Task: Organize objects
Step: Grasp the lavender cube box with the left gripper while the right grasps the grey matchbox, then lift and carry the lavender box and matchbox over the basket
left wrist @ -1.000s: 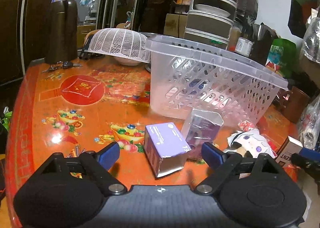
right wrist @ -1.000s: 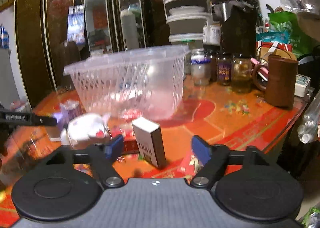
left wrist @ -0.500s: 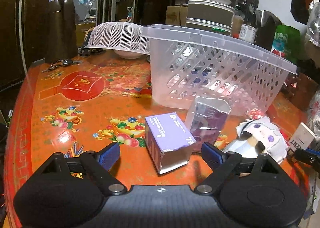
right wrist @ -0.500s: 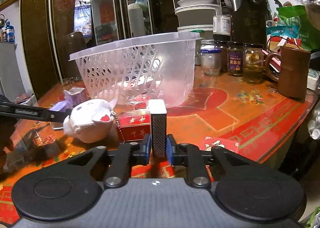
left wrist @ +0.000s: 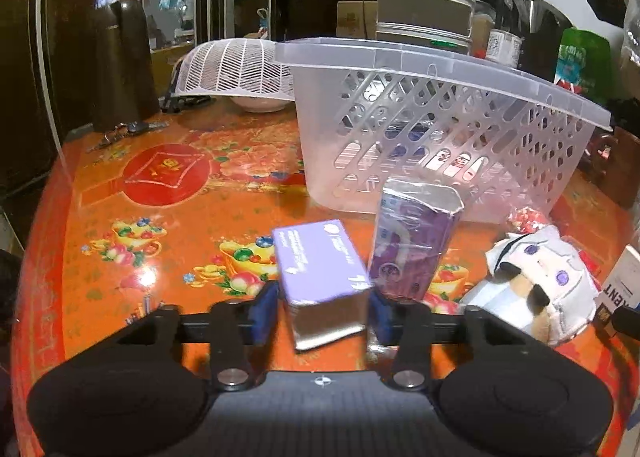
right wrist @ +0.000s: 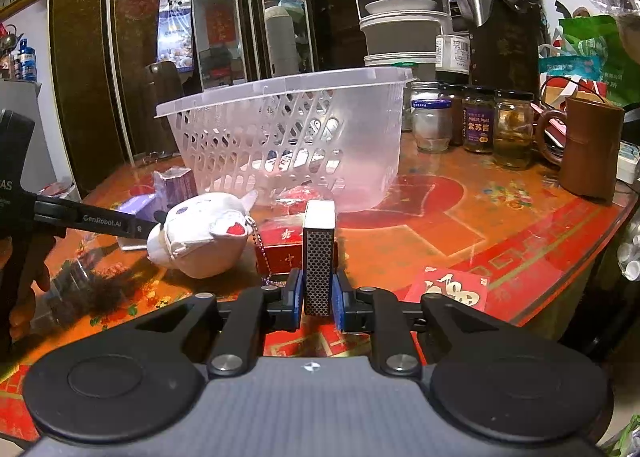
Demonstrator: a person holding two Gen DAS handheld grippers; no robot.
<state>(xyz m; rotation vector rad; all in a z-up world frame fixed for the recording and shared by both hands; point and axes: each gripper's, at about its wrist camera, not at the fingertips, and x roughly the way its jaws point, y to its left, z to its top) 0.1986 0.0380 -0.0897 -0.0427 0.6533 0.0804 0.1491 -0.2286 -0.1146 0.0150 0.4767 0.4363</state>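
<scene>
Little is sorted yet, as far as I can judge: the clear basket (left wrist: 440, 125) stands on the orange worktop (left wrist: 168, 225) with most of the loose things still scattered in front of it. Something shows through its lattice, though I cannot tell what.

The left gripper (left wrist: 322, 307) has its jaws closing round the lilac box (left wrist: 320, 265), which sits between the blue pads; the blur leaves it unclear whether they bear firmly, but they look to be touching its sides. Just beside it stands a purple wrapped packet (left wrist: 414, 241), and to its right lies a white plush toy (left wrist: 532, 285).

The right gripper (right wrist: 316, 299) is clamped tight on an upright matchbox (right wrist: 319, 253), its striking face toward the camera, with a red packet (right wrist: 284, 245) lying behind it.

Both grippers point forward and somewhat downward toward the basket, low over the worktop. What remains, I would say, is to lift both boxes over the rim, then gather the packets and the toy.
</scene>
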